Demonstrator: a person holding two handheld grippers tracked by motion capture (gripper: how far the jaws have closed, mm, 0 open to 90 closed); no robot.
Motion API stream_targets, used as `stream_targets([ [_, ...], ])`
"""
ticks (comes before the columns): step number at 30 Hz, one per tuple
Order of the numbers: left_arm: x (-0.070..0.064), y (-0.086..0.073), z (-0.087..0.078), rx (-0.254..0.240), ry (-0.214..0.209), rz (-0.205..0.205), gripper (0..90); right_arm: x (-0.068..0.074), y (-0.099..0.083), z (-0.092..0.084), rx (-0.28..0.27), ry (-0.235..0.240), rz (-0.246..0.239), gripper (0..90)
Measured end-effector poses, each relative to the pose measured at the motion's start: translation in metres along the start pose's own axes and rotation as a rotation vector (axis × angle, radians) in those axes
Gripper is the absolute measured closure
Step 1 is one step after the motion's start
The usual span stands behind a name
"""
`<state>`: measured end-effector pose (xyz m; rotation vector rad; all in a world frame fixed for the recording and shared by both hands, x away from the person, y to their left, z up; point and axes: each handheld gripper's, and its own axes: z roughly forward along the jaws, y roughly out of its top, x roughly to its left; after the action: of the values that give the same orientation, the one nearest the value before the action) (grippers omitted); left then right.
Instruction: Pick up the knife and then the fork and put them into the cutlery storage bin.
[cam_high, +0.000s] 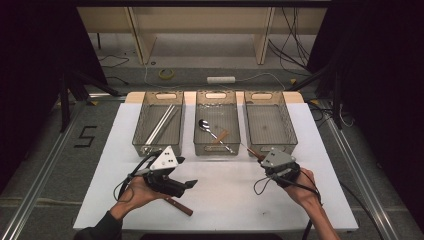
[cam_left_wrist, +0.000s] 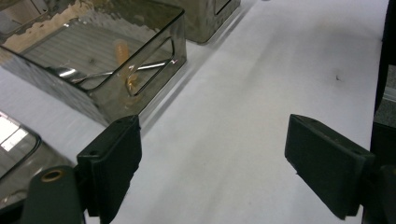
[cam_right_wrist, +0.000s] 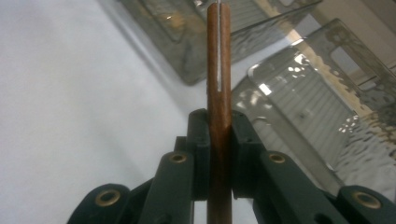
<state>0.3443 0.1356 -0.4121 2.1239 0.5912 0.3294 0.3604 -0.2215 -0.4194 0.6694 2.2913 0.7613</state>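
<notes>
Right gripper view: your fingers (cam_right_wrist: 219, 140) clench the wooden handle (cam_right_wrist: 218, 60) (stiff, light, slim); grip mid-handle. Left fingers (cam_left_wrist: 119, 158) stand released.

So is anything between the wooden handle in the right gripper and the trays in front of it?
Nothing visible. The right gripper holds the wooden handle just short of the trays, with bare white table around it.

Black claws (cam_left_wrist: 212, 163) with brass rivets; grey three-cornered plates; trailing black cables; one dark sleeve (cam_high: 102, 227).
</notes>
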Motion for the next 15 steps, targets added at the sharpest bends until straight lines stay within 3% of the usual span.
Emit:
stream_targets([
  [4, 0.002, -0.011, 0.0, 0.008, 0.02, -0.011, 17.4, -0.015, 0.003, 0.0, -0.005, -0.011, 0.055, 81.4],
  [10, 0.006, -0.022, -0.008, -0.045, 0.078, -0.031, 18.1, -0.038, 0.009, 0.006, -0.015, -0.014, 0.137, 81.4],
  [15, 0.008, -0.025, -0.013, -0.062, 0.089, -0.055, 18.4, -0.056, 0.014, 0.012, -0.017, -0.013, 0.23, 81.4],
])
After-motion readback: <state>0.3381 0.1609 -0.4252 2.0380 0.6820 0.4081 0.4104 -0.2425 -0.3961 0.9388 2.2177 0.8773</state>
